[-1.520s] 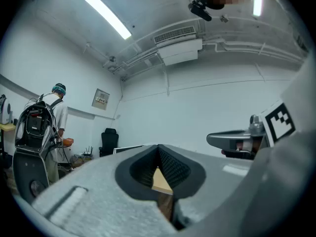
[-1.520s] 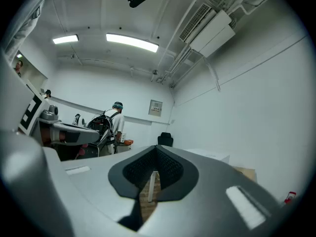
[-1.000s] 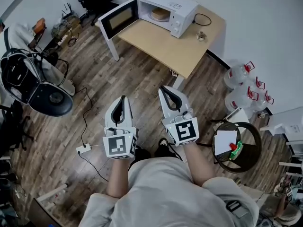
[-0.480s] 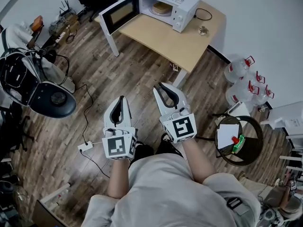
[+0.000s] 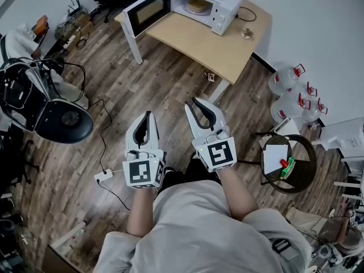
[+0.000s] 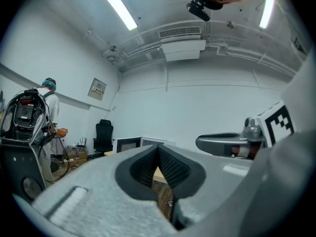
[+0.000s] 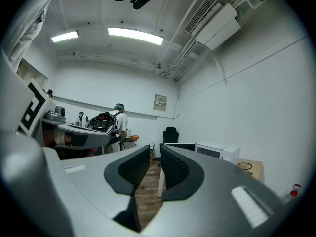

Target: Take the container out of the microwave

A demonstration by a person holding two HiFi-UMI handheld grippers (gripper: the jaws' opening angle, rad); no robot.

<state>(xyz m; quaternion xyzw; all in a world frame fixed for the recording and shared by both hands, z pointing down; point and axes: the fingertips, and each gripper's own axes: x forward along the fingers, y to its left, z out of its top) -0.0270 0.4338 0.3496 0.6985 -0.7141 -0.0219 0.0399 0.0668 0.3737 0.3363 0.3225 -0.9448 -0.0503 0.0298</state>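
The white microwave [image 5: 219, 4] stands on the wooden table [image 5: 213, 41] at the top of the head view, with its door [image 5: 148, 10] swung open to the left. A round tan container [image 5: 197, 5] sits inside it. Both grippers hang over the wooden floor, far short of the table. My left gripper [image 5: 147, 116] is shut, its pads meeting at the tip with nothing held [image 6: 158, 149]. My right gripper [image 5: 193, 103] has its jaws a narrow slit apart and empty [image 7: 155, 157]. The microwave [image 7: 217, 149] shows far off in the right gripper view.
Several water jugs [image 5: 290, 87] stand right of the table. A round stool [image 5: 301, 181] carries paper and small items. Black bulky equipment [image 5: 34, 98] fills the left side, and a power strip [image 5: 103, 177] with its cable lies on the floor. A person [image 7: 118, 117] stands at the back.
The microwave and table have shifted slightly up in the head view. Both grippers hold nearly the same pose, the right tip a little further left. Jaws unchanged.
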